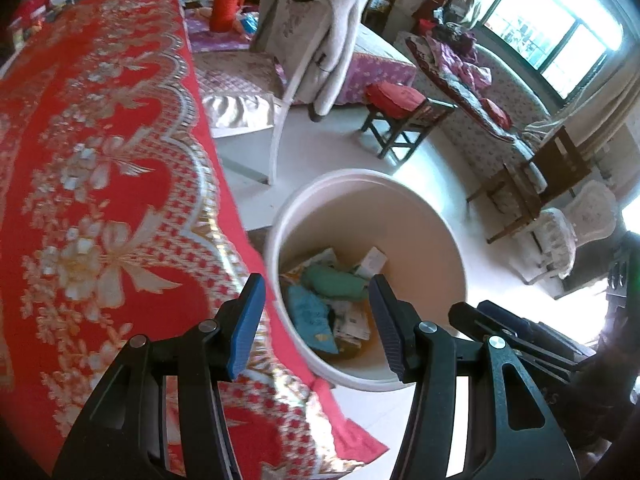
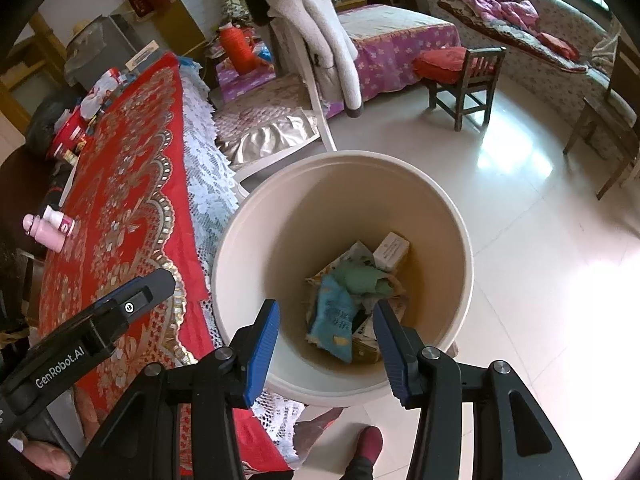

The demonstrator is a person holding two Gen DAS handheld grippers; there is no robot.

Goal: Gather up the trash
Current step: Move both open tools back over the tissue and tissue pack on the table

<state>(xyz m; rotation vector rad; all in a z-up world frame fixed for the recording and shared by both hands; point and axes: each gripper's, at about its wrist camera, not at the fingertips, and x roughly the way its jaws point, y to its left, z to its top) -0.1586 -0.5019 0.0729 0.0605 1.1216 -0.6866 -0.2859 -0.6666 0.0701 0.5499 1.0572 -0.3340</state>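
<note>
A cream trash bin [image 1: 420, 248] stands on the floor beside the table. In its bottom lie a green crumpled wrapper [image 1: 334, 282], a blue packet [image 1: 310, 316] and a small white box [image 1: 370, 260]. My left gripper [image 1: 316, 282] hovers over the bin's table-side rim, open, with nothing between its blue pads. My right gripper [image 2: 327, 306] hangs above the bin [image 2: 280, 240], also open and holding nothing. Under it lie the same blue packet [image 2: 334, 316], green wrapper [image 2: 362, 278] and white box [image 2: 391, 250].
The table wears a red, gold-patterned cloth [image 2: 128, 200] over white lace [image 2: 208, 184]. On it are a pink bottle [image 2: 42, 232] and clutter at the far end [image 2: 80, 120]. A chair draped with a pale coat [image 2: 312, 40], a cushioned stool [image 2: 460, 68] and a person's foot [image 2: 368, 444] surround the bin.
</note>
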